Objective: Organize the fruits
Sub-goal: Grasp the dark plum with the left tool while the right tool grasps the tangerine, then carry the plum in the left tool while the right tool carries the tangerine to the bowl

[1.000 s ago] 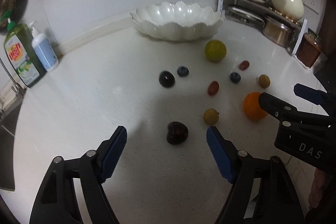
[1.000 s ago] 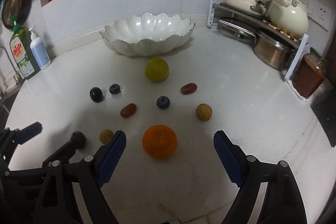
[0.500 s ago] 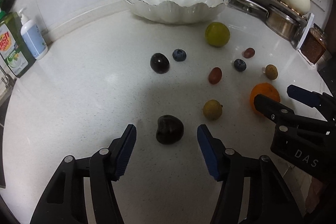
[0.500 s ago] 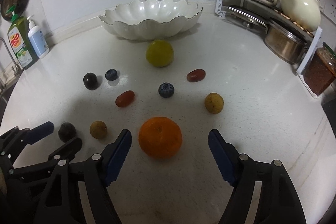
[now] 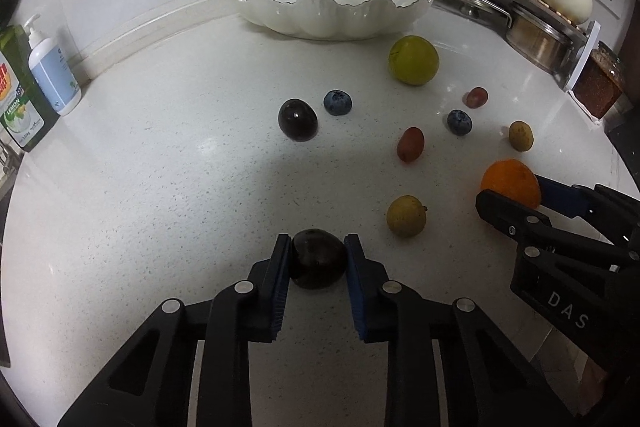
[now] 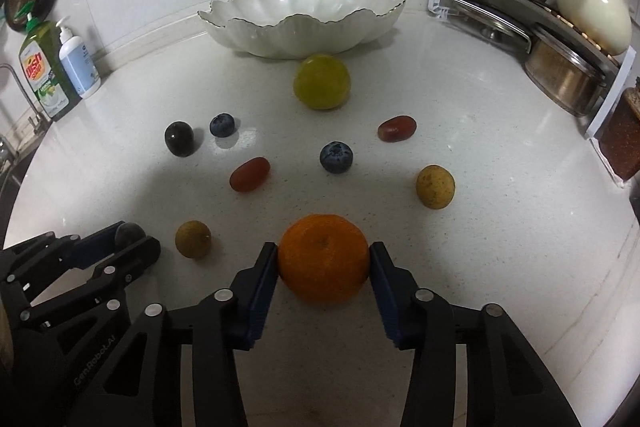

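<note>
Nothing has reached the scalloped white bowl yet — what shows of its inside is bare, and every fruit sits on the white counter; the sorting is at its very start. The left gripper has just been closing and now clamps a dark plum between its blue pads, the plum low at the counter with no gap visible beneath it; the right gripper has likewise been closing and its pads press both sides of the orange, which also looks to rest on the surface. So two fruits are gripped but not lifted, as far as I can judge.

Left loose on the counter — a yellow-green fruit just in front of the bowl; a second dark plum; two blueberries; two red grapes; two small tan fruits. By my reckoning, the lift and carry to the bowl comes next, then seven more pickups.
</note>
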Motion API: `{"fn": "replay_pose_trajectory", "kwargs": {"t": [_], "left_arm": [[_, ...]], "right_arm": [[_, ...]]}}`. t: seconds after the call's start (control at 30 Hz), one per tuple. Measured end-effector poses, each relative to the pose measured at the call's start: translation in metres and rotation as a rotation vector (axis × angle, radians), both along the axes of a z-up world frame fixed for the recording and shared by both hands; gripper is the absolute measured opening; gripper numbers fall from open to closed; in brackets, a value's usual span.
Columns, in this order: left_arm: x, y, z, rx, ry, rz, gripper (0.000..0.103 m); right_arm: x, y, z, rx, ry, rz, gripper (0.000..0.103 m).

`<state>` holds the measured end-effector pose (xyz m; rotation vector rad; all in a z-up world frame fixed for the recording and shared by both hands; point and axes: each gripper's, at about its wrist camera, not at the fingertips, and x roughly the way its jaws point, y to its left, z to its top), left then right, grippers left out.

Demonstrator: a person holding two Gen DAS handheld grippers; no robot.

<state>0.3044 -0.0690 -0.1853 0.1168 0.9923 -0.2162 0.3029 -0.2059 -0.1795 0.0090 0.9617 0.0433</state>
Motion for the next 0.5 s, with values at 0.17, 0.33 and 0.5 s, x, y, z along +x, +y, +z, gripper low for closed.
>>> {"fn": "replay_pose_trajectory", "kwargs": {"t": [0.17, 0.33, 0.5], "left_arm": [[-0.001, 0.001, 0.002, -0.011, 0.0, -0.001, 0.027], [-0.003, 0.002, 0.01, -0.018, -0.018, -0.003, 0.027], [-0.004, 0.007, 0.021, -0.028, -0.045, 0.003, 0.027]], "right_arm": [[-0.002, 0.002, 0.0, -0.008, 0.001, 0.008, 0.046], [-0.005, 0.002, 0.001, 0.015, 0.012, 0.009, 0.046], [-0.008, 0.004, 0.012, 0.016, -0.014, 0.012, 0.046]]}}
